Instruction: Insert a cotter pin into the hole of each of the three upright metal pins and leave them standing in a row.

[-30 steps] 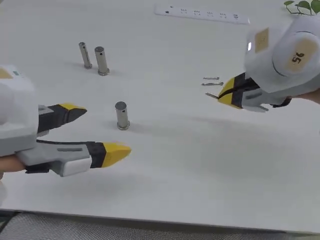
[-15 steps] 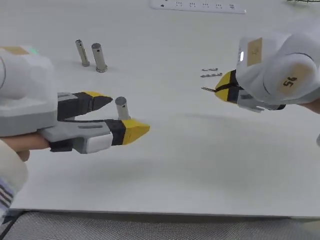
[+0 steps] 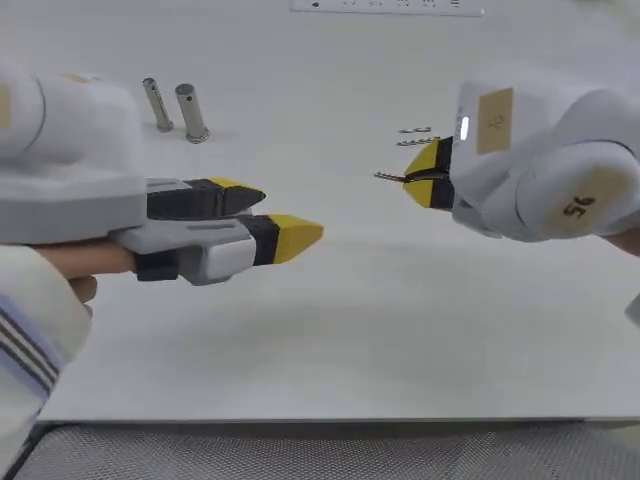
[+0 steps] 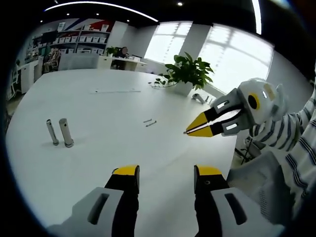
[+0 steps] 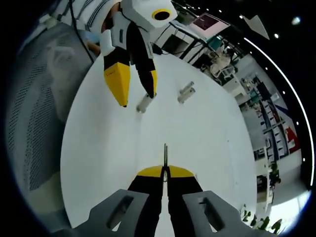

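My left gripper (image 3: 290, 214) is open and held low over the white table (image 3: 380, 320). In the right gripper view its jaws (image 5: 137, 98) hang on either side of a short steel pin (image 5: 144, 102) standing upright; whether they touch it I cannot tell. Two more upright pins (image 3: 190, 112) (image 4: 65, 132) stand at the far left. My right gripper (image 3: 410, 183) (image 5: 165, 174) is shut on a cotter pin (image 3: 390, 178) (image 5: 165, 154), which pokes out towards the left gripper. Two loose cotter pins (image 3: 414, 136) (image 4: 150, 121) lie on the table behind it.
A white power strip (image 3: 385, 6) lies along the table's far edge. A potted plant (image 4: 185, 74) stands at the far side in the left gripper view. The table's front edge (image 3: 320, 418) runs close below both grippers.
My left gripper has moved right and forward around the near pin, which it now hides in the head view. My right gripper has carried its cotter pin leftwards towards it.
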Available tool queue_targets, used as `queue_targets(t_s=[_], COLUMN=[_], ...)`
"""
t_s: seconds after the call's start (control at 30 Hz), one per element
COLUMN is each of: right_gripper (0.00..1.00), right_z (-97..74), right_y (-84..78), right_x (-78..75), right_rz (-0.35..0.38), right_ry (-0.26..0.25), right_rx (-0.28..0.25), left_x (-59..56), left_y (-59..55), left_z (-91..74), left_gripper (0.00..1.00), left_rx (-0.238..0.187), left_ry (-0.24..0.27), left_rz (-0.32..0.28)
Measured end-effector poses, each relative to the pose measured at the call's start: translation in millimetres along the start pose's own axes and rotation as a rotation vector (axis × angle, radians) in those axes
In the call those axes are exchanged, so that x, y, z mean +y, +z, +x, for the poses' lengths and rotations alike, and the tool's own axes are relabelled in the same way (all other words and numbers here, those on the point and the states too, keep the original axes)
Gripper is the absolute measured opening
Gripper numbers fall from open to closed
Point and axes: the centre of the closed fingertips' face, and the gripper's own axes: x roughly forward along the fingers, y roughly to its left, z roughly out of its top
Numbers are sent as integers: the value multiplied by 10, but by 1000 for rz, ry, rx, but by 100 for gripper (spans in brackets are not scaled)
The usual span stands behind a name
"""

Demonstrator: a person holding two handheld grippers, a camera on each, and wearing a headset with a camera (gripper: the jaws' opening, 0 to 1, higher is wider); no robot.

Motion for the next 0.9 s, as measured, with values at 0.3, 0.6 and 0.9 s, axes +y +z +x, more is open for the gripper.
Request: queue_targets(t_s=[0.3, 0.6, 0.9], right_gripper=[2, 2, 2], right_z=[-27, -2, 5], right_y=[155, 289, 368], right_x=[91, 205, 286], right_rz=[-15, -25, -42], right_ry=[-2, 6, 12], right_rx=[-29, -58, -70], left_x=[-130, -255, -352], left_y=[-21, -23, 26], left_z=[51, 93, 115], left_gripper=[31, 24, 13], left_rx=[14, 21, 9], left_ry=[-51, -98, -145], left_rz=[-47, -124, -179])
